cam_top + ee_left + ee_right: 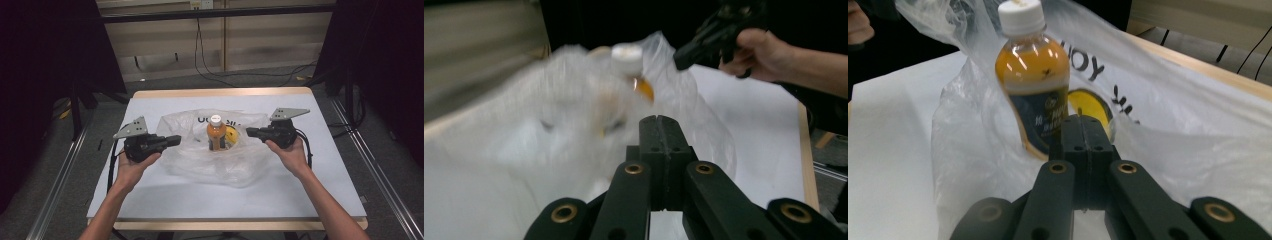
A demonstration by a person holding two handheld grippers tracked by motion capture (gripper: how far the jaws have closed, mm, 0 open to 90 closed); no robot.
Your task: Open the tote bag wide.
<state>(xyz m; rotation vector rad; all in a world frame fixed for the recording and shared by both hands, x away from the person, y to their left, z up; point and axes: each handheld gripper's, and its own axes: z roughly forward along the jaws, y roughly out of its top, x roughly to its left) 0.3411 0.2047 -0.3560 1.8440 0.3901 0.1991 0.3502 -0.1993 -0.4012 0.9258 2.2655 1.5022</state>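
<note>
- Two grippers, one in each of my hands, jaws pressed together on both, nothing between them.
- My left gripper [172, 140] sits just left of the plastic bag [200, 160]; my right gripper [251, 132] just right.
- Orange bottle [216, 133], white cap, upright on the bag, mid-table [310, 190].
- Left gripper view blurred.

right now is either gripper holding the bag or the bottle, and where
Cannot tell: both sets of jaws are shut at the plastic bag, left gripper and right gripper, but no pinched film shows.
</note>
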